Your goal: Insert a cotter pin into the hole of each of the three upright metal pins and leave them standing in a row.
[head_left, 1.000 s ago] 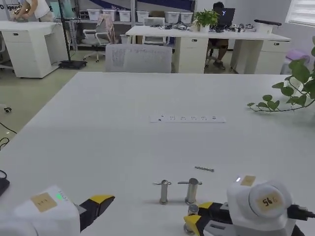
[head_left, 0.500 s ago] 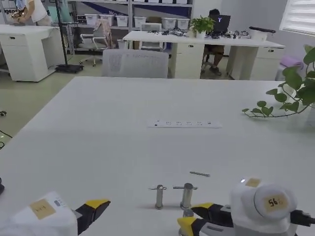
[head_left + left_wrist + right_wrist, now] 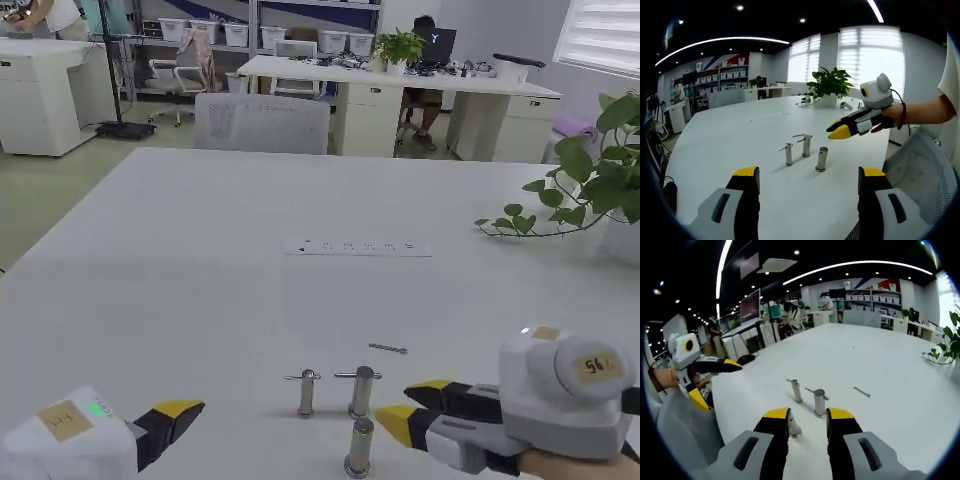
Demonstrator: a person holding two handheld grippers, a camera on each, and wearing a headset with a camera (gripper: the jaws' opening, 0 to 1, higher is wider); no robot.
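A: Left gripper [image 3: 808, 172] low over the table [image 3: 200, 280], jaws wide apart!

B: Right gripper [image 3: 393, 403] parted too, empty, just beside the bare upright pin [image 3: 359, 447].

A: Behind it, left fitted pin [image 3: 306, 392] and right fitted pin [image 3: 361, 390] stand side by side, a cotter pin through each top. Loose cotter pin [image 3: 387, 348] lies beyond

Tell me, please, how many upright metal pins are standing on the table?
3. The left pin and right pin stand side by side; the third pin stands nearer the person, beside the tips of the right gripper. None seems hidden.
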